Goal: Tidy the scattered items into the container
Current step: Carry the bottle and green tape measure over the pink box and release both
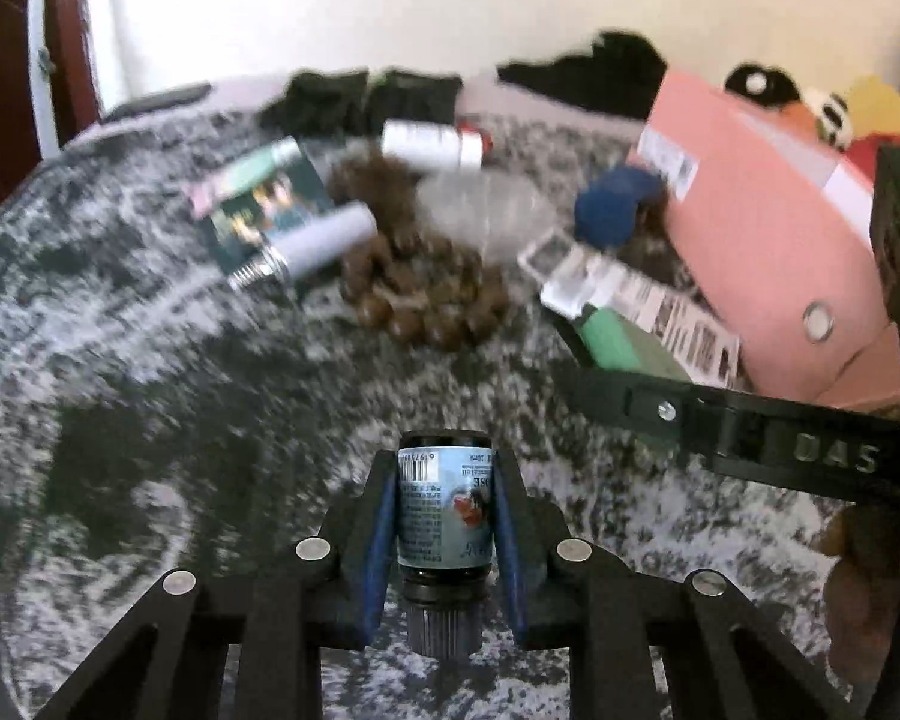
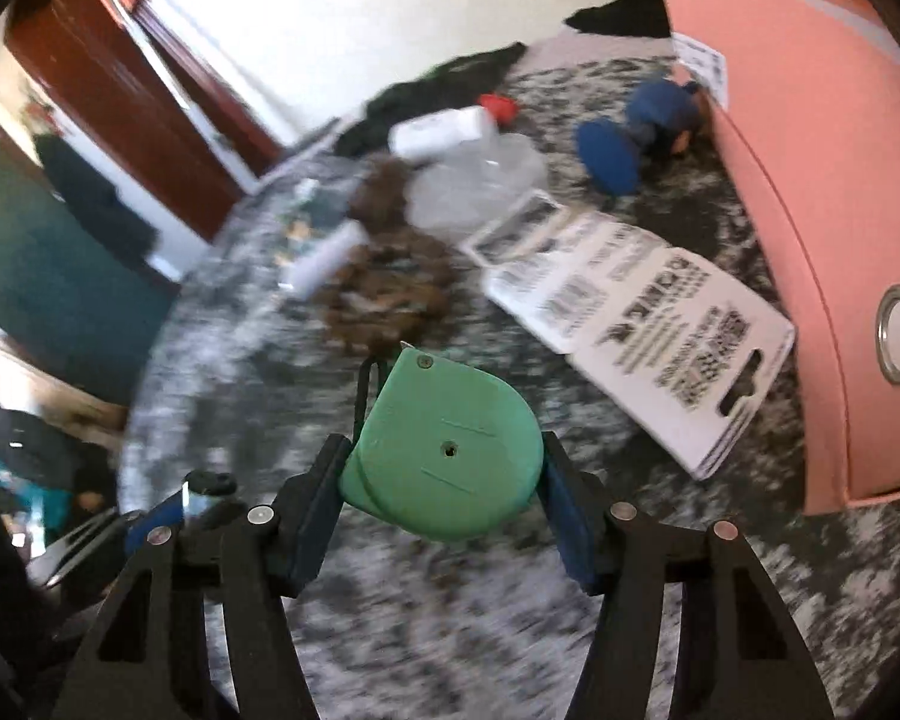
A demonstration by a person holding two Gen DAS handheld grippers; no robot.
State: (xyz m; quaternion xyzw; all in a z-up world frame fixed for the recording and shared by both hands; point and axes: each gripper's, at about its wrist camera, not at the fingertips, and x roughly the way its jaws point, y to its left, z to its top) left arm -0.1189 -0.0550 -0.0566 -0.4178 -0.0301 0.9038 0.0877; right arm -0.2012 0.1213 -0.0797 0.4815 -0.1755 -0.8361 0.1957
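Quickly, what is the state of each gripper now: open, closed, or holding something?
Left gripper: closed on a small dark bottle with a pale blue label.
Right gripper: closed on a green tape measure.

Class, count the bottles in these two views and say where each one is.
2: a small labelled bottle gripped in the left tongs, and a white red-capped bottle lying on the blanket behind the beads. Others may be hidden.

I note a grey-and-white mottled cover (image 1: 150, 360) under everything | plain pale wall (image 1: 390, 0) behind | dark red wooden door (image 2: 120, 90) at left | dark clothing (image 1: 594, 72) heaped along the far edge | possibly a plush toy (image 1: 834, 114), blurred, at far right.
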